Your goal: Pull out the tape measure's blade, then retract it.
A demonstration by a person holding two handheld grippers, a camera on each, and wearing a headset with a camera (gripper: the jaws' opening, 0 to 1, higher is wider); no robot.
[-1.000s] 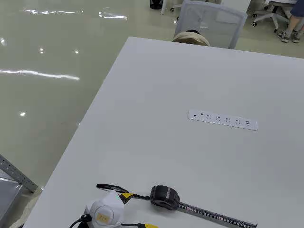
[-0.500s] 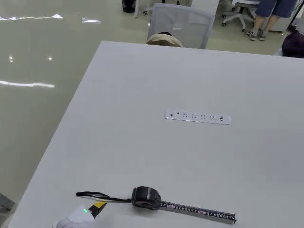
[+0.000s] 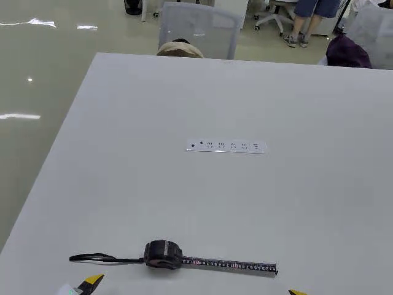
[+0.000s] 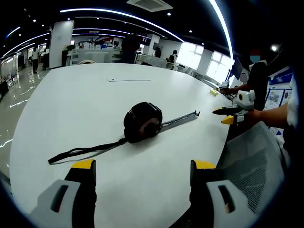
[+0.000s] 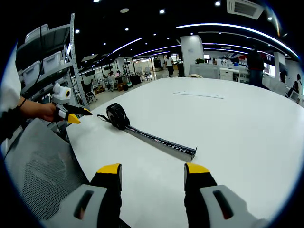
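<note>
A black tape measure lies near the table's front edge. Its blade is drawn out flat to the right and its black strap trails left. In the left gripper view the tape measure sits ahead of my left gripper, which is open and empty. The blade runs across in front of my right gripper, also open and empty, with its end hook closest. Yellow tips of the left gripper and right gripper peek in at the head view's bottom edge.
A white power strip is set into the middle of the white table. A grey mesh chair stands at the far edge, with people and chairs beyond. Glossy floor lies past the table's left edge.
The head camera has swung right, shifting everything left in the picture. My left gripper has drawn back from the strap toward the front edge. The tape measure and its blade lie as before.
</note>
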